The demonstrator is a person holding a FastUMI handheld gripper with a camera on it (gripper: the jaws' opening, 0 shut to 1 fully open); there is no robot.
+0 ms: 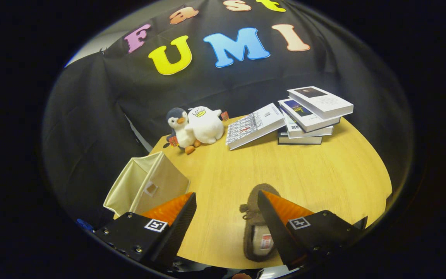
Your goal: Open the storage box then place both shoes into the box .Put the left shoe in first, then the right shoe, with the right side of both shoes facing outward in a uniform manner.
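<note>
Brown, fuzzy shoe (pixel 254 224): lies flat on the wooden table (pixel 323 174), laced toe pointing away, its opening with a pale insole nearest the camera. It sits between the fingers, close against the right one, which hides part of its side. Only this one shoe is catalogued; which foot it belongs to cannot be told.

Gripper (pixel 227 201): fingers spread wide apart, holding nothing, poised above the table.

Storage box (pixel 147 184): cream fabric, just beyond the left finger at the table's edge. It appears tipped, with its open mouth turned away from the shoe; nothing can be seen inside it.

Handling note, as judgement: the shoe is off-centre in the gap, so shift the gripper sideways until the heel collar sits midway, then close on the collar's walls, not the soft toe.

Further back: two plush toys (pixel 196 126), a slanted book (pixel 254 126), a stack of books (pixel 310 114).
</note>
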